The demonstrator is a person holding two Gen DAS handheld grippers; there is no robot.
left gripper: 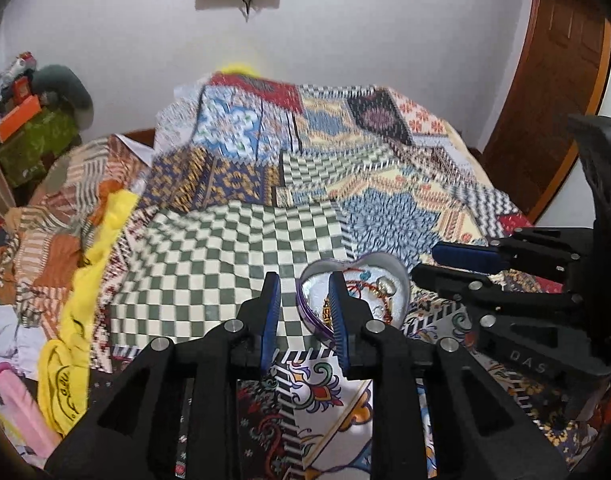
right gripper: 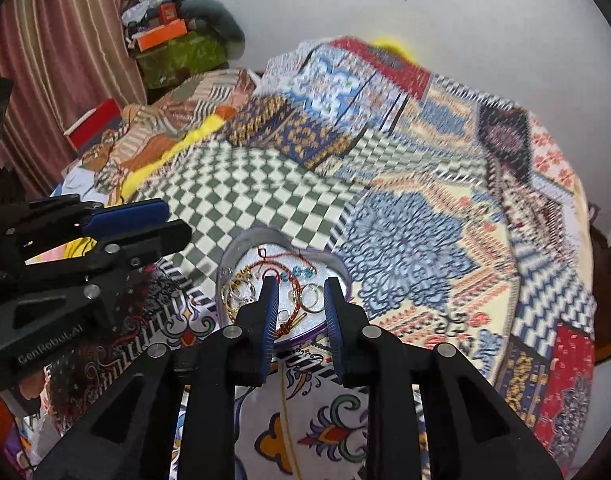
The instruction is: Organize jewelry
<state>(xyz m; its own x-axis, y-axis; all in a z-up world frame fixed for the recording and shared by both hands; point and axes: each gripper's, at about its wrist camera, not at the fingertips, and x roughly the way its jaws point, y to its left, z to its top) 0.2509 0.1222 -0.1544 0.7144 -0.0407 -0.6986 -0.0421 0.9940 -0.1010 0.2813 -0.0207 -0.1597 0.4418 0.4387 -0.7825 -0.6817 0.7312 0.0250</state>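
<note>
A heart-shaped silver tin with a purple rim (left gripper: pixel 385 266) (right gripper: pixel 241 248) lies on the patterned bedspread. It holds a red cord bracelet (right gripper: pixel 281 260), gold rings (right gripper: pixel 311 296) and teal beads. My left gripper (left gripper: pixel 305 284) is open and empty, its right finger in front of the tin's left side. My right gripper (right gripper: pixel 299 290) is open and empty, hovering over the tin's near edge. Each gripper also shows in the other's view, the right one in the left wrist view (left gripper: pixel 457 260) and the left one in the right wrist view (right gripper: pixel 153 220).
The bed is covered with a patchwork quilt (left gripper: pixel 265 184). Yellow cloth (left gripper: pixel 81 300) and folded clothes lie at the left. Green and orange boxes (right gripper: pixel 173 48) are stacked by the wall. A striped curtain (right gripper: pixel 57 52) hangs at the left, a wooden door (left gripper: pixel 545 92) at the right.
</note>
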